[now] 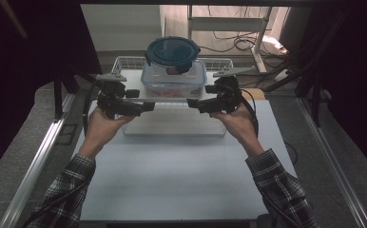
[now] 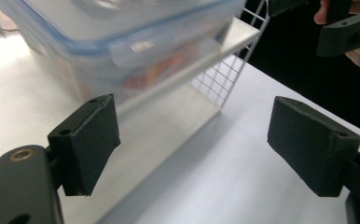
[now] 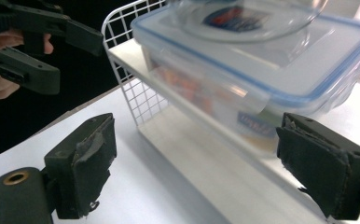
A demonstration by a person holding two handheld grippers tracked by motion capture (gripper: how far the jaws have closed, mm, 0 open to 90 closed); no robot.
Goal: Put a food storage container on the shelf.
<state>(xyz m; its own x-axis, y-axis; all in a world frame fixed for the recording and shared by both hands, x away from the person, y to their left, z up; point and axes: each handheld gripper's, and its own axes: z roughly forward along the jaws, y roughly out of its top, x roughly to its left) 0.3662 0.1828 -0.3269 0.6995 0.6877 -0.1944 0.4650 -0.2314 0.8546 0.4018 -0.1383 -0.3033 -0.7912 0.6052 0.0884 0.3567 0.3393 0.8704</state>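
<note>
A clear rectangular box with a blue-sealed lid (image 1: 173, 80) stands on the upper shelf of a white wire rack (image 1: 122, 62). A round container with a dark blue lid (image 1: 172, 51) sits on top of the box. My left gripper (image 1: 146, 105) is held at the rack's left front and my right gripper (image 1: 193, 103) at its right front, their tips pointing toward each other. Both are open with nothing between the pads. In the left gripper view the box (image 2: 122, 42) lies beyond my open left gripper (image 2: 192, 149). In the right gripper view the box (image 3: 262, 70) and the round container (image 3: 248, 18) lie beyond my open right gripper (image 3: 197, 163).
The rack's lower board (image 1: 172, 126) rests on the white table (image 1: 172, 180). Wire mesh (image 3: 141, 98) closes the rack's ends. Dark curtains flank the table, and cables lie on the floor (image 1: 238, 42) behind it. Metal rails (image 1: 34, 166) run along the sides.
</note>
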